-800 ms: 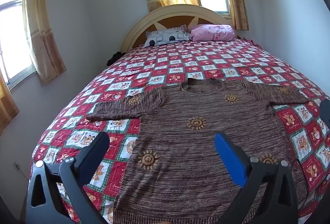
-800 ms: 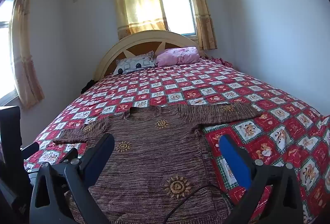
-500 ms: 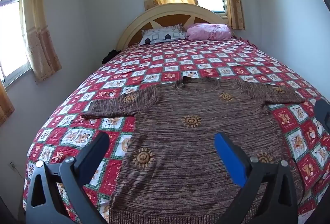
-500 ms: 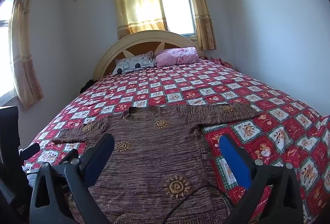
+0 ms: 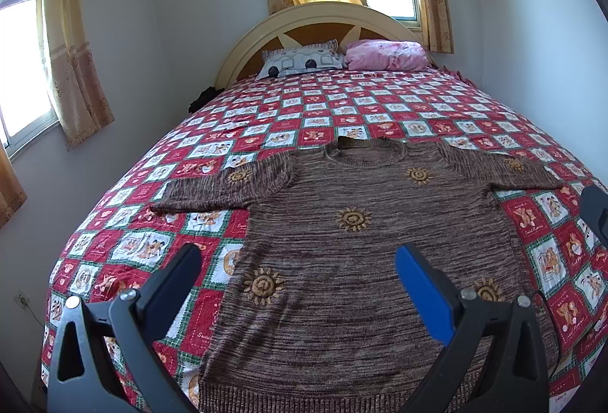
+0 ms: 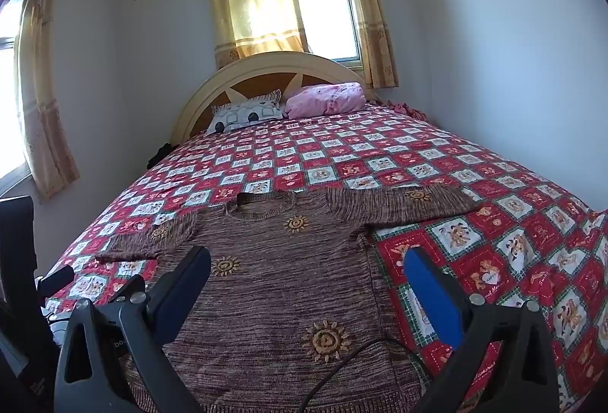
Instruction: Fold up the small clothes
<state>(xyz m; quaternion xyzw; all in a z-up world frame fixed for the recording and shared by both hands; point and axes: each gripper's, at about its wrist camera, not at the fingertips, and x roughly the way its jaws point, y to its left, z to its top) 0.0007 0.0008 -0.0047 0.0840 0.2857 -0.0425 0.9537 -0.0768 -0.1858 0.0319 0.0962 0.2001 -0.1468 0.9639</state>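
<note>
A brown knit sweater (image 5: 361, 245) with orange sun motifs lies flat and face up on the bed, both sleeves spread out, hem toward me. It also shows in the right wrist view (image 6: 273, 283). My left gripper (image 5: 296, 261) is open and empty, above the sweater's lower left part. My right gripper (image 6: 307, 264) is open and empty, above the sweater's lower right side. A black cable (image 6: 342, 363) crosses the hem in the right wrist view.
The bed has a red and white patchwork quilt (image 5: 380, 108), with a grey pillow (image 5: 300, 61) and a pink pillow (image 5: 383, 53) by the headboard (image 5: 319, 21). Walls stand close on both sides. Part of the left gripper (image 6: 22, 261) shows at the right view's left edge.
The left gripper has risen and drawn back a little, so the sweater's hem now shows. The right gripper has barely moved. The sweater lies as before.
</note>
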